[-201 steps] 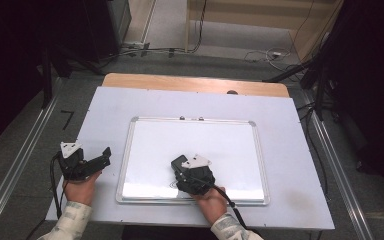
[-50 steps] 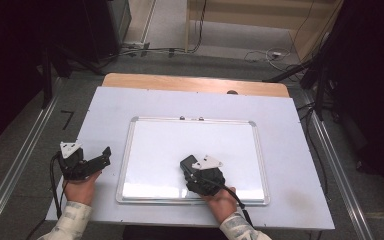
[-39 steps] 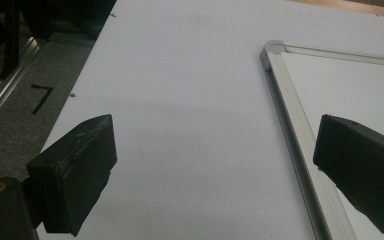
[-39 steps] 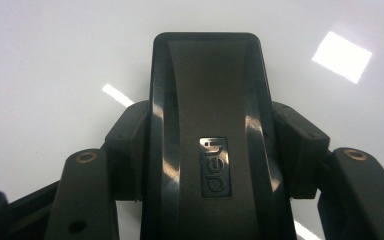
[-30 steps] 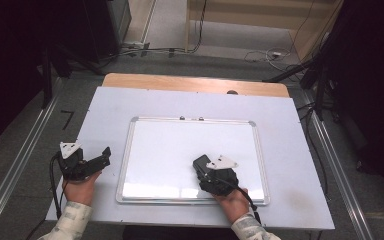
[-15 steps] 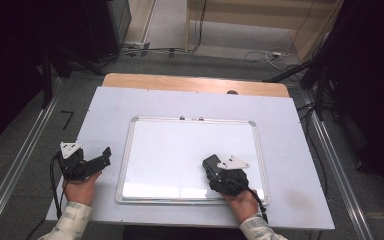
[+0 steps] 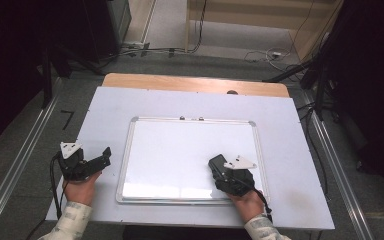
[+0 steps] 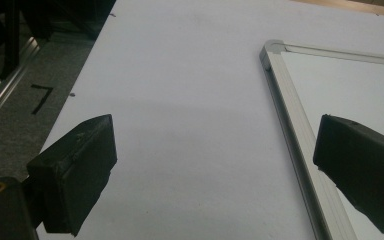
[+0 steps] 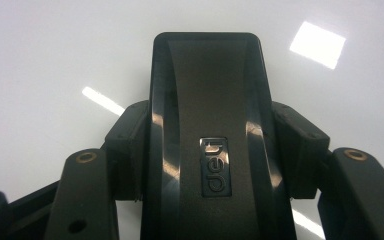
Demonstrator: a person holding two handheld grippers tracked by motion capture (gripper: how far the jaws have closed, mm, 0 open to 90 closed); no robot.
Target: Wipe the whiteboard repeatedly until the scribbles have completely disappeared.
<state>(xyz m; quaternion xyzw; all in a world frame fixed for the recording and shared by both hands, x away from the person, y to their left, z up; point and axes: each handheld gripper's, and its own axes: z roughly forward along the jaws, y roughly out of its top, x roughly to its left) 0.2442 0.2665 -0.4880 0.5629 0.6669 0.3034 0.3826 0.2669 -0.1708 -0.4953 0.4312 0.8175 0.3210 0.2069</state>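
From the high view, the right claw (image 7: 219,167) sits low on the whiteboard (image 7: 180,150), near its near right corner, clenched on a black eraser (image 7: 216,164); the left claw (image 7: 97,159) rests on the white bench (image 7: 290,165) just left of the board's frame. Wiping well should mean keeping the eraser flat and pressing evenly (the glossy surface will let it skate). In the left gripper view, that claw (image 8: 215,165) stands released, its blocky matte jaws straddling bare bench beside the ribbed aluminium frame (image 8: 295,145). In the right gripper view, the smooth moulded plastic eraser (image 9: 207,135), with rounded corners and an embossed logo, is pinched at both flanks.
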